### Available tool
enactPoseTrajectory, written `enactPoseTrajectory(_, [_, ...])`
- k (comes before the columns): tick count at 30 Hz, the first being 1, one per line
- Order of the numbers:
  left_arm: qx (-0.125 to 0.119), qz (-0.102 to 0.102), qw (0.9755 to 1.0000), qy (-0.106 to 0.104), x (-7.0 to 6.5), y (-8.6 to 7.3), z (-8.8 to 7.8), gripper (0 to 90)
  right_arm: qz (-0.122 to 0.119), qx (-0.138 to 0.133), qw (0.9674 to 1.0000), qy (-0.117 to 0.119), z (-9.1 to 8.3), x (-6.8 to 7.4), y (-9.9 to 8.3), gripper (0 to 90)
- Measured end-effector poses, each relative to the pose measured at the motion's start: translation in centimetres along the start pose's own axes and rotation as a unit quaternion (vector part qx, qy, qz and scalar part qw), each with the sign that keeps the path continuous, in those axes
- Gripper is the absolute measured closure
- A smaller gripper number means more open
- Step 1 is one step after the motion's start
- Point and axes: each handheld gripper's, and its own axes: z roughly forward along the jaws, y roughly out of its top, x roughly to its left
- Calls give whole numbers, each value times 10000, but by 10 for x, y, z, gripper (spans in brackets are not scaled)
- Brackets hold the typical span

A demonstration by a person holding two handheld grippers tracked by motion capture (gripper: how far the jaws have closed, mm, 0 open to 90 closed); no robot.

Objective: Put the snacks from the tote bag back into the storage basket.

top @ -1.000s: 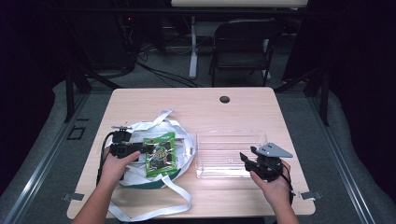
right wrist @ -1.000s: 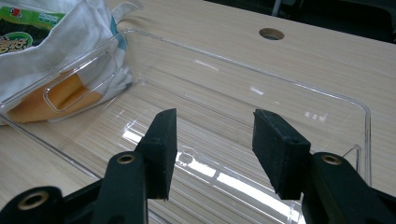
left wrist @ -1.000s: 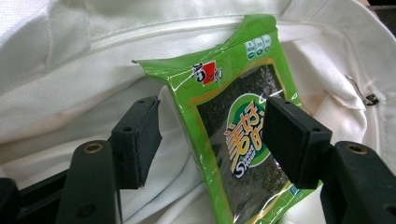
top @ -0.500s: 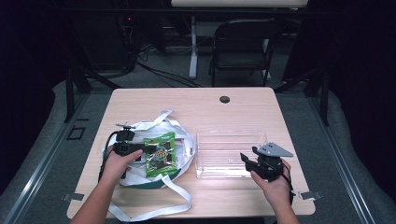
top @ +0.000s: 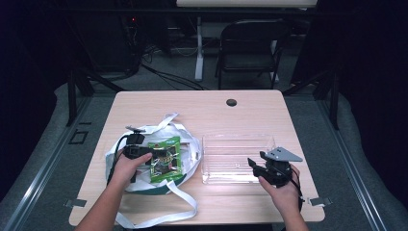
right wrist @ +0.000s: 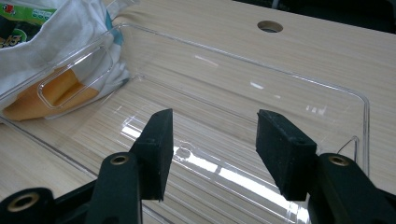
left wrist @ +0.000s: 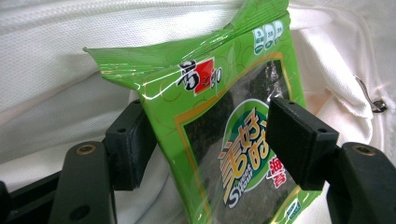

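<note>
Left gripper (left wrist: pixel 210 154) fingers released astride seaweed packet (left wrist: pixel 224 116) edge; right gripper (right wrist: pixel 212 154) fingers released over clear tray (right wrist: pixel 364 116) rim

Two grippers held low over a wooden table (top: pixel 250 113)

The left gripper (top: pixel 144 154) is held against a green snack packet (top: pixel 165 159) lying on a white bag (top: pixel 190 144) with long straps; the right gripper (top: pixel 257 166) is held at the near edge of a clear plastic tray (top: pixel 238 142); a dark chair (top: pixel 250 45) is seen beyond the table.
</note>
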Motion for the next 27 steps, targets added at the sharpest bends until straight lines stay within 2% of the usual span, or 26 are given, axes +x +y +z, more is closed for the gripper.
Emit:
enactPoseTrajectory(3, [7, -55, 10000, -23, 0, 0, 2, 346, -5, -1, 10000, -6, 0, 0, 0, 468])
enactPoseTrajectory(15, [49, -39, 10000, -66, 2, 1, 6, 360, -1, -25, 10000, -6, -1, 0, 0, 468])
enactPoseTrajectory(22, [57, -22, 9998, -192, 1, 1, 5, 412, 9, -44, 10000, 1, -1, 0, 0, 468])
enactPoseTrajectory(27, [7, -18, 9998, -190, -1, 1, 4, 446, 0, -37, 10000, 5, -1, 0, 0, 468])
